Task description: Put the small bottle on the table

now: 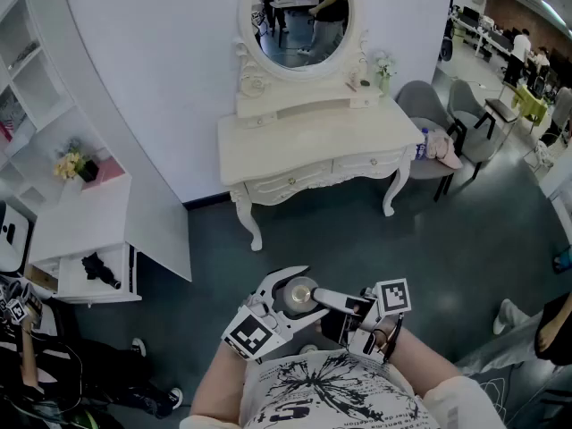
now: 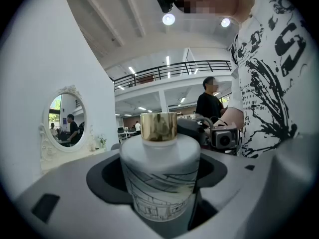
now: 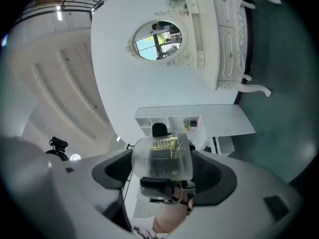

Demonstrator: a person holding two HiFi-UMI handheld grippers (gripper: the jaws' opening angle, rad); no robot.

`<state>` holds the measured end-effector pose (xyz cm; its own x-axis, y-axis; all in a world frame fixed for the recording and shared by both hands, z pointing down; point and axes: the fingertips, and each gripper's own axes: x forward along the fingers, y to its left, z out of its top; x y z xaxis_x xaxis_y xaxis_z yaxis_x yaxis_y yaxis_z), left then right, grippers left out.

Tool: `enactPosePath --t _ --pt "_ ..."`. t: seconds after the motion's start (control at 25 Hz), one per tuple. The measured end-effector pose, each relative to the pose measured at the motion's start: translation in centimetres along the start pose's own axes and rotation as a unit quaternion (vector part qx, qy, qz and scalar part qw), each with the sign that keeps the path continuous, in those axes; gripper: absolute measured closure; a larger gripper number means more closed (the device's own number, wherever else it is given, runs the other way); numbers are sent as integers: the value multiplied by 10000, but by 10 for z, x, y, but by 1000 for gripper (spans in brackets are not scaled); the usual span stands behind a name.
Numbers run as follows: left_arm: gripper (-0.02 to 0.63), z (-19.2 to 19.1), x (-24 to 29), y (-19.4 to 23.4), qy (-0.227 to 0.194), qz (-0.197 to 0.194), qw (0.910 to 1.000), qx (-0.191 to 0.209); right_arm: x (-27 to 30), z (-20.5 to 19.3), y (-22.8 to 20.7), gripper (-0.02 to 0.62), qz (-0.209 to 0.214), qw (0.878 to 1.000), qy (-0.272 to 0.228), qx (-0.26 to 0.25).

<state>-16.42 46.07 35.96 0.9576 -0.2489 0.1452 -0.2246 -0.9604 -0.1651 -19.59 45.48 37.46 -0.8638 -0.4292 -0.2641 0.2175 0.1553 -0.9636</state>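
Observation:
The small bottle [image 2: 159, 178] is frosted white with a gold cap and a line drawing on its side. It stands upright deep between the jaws of my left gripper [image 2: 162, 203], which are shut on its body. In the head view the bottle [image 1: 299, 291] is held in front of the person's chest, over the floor. My right gripper [image 1: 332, 300] comes in from the right, rolled on its side, and its jaws stand wide. In the right gripper view the bottle [image 3: 162, 158] shows at my right gripper's [image 3: 163, 176] tips, with no clear grip on it. The white dressing table [image 1: 313, 146] stands ahead.
An oval mirror [image 1: 298, 16] sits on the dressing table's raised back shelf. A white shelf unit [image 1: 76, 231] with flowers and a dark object stands at the left. Grey chairs [image 1: 429, 114] are to the right of the table. A person [image 1: 36, 365] is at the lower left.

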Motion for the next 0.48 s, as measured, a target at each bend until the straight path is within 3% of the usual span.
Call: enactPosePath --t 0.48 --pt "253 -11 -12 13 -53 -108 9999 -47 17 2 -12 212 -97 9998 -146 2"
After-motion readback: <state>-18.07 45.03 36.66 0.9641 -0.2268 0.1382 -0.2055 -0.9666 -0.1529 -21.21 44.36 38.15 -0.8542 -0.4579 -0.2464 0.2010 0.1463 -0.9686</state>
